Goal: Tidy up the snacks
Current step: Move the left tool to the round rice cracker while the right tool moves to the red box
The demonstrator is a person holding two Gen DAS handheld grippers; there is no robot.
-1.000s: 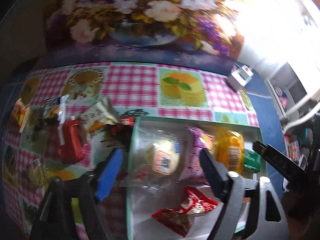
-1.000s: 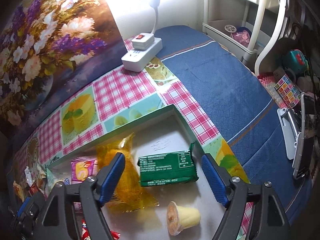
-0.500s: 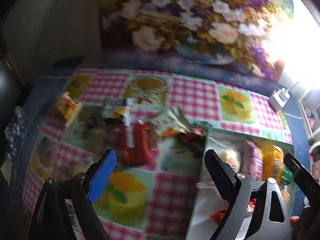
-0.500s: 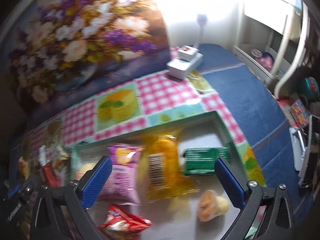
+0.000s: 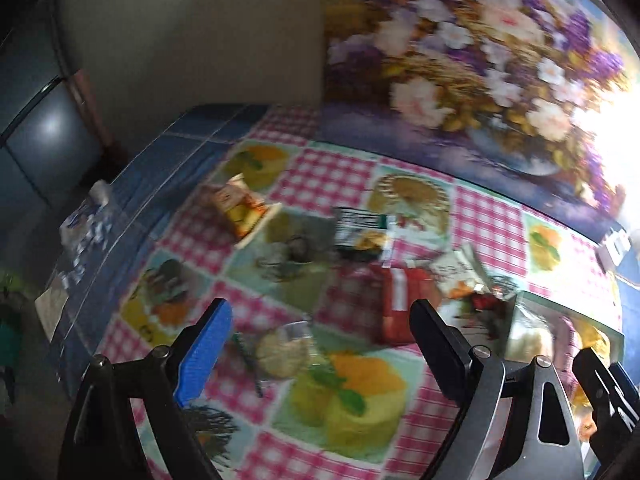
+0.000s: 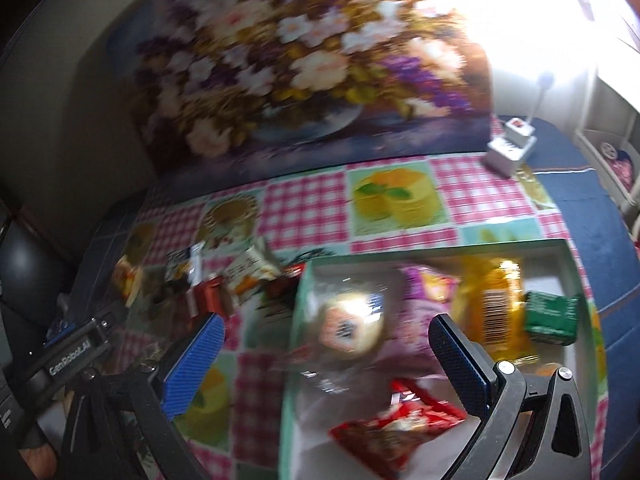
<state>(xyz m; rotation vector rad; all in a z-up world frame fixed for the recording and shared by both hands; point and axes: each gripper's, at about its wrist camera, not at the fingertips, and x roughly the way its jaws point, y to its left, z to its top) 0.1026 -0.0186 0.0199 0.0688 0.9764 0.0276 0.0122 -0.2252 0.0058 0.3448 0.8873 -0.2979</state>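
Observation:
My left gripper (image 5: 320,340) is open above the checked cloth, with a round clear-wrapped biscuit (image 5: 284,350) lying on the cloth below the gap. Beyond it lie loose snacks: a red packet (image 5: 400,304), a white packet (image 5: 460,272), a dark packet (image 5: 360,232) and an orange packet (image 5: 240,208). My right gripper (image 6: 328,360) is open over the left part of the green-rimmed tray (image 6: 440,250). In the tray are a clear bag with a round cake (image 6: 348,324), a purple packet (image 6: 424,292), an orange packet (image 6: 496,308), a green packet (image 6: 552,316) and a red packet (image 6: 396,428).
A large flower picture (image 6: 304,64) stands along the back of the table. A white power strip (image 6: 510,148) sits at the back right. A crumpled plastic bottle (image 5: 86,220) lies on the blue cloth at the left edge. White shelving (image 6: 612,160) stands to the right.
Both grippers swung left. The left one left the clear bag in the tray and now hangs over the loose snacks. The right one opened wider and moved off the green packet.

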